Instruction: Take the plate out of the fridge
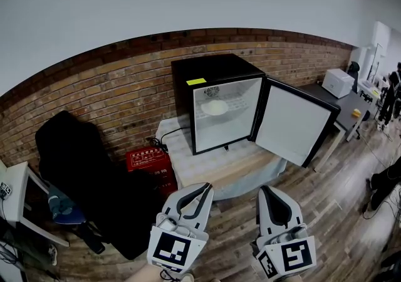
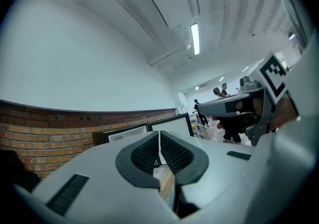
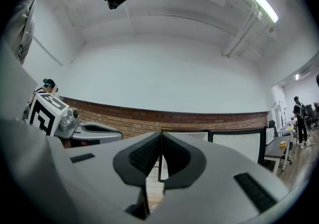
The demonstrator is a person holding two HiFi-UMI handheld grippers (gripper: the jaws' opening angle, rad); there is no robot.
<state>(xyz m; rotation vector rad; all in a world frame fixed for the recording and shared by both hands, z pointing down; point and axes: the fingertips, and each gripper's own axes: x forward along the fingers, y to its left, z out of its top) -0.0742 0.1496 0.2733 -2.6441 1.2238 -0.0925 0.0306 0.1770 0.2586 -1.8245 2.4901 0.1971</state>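
the left tool (image 1: 205,187) has its jaws pressed together with nothing between them, and the right tool (image 1: 265,190) is closed the same way, also empty. they are held side by side, near each other but apart, the marker cubes toward the person. both point about level and forward.

straight ahead of both tools, well apart from them, a black fridge (image 1: 188,71) stands on a low desk (image 1: 219,165) covered with a pale cloth. wooden floor (image 1: 232,224) and the desk's front edge lie between the tools and the fridge. the fridge door (image 1: 291,124) is swung wide open and stands ahead of the right tool, its white inner face toward the tools. the plate (image 1: 215,108) is white and lies on a shelf inside the fridge, in the upper half, ahead of the left tool.

left of the left tool, a red box (image 1: 149,160) sits against the brick wall (image 1: 113,93), beside a bulky black shape (image 1: 81,174). far right of the right tool, a white appliance (image 1: 338,82) stands on a dark desk (image 1: 341,111).
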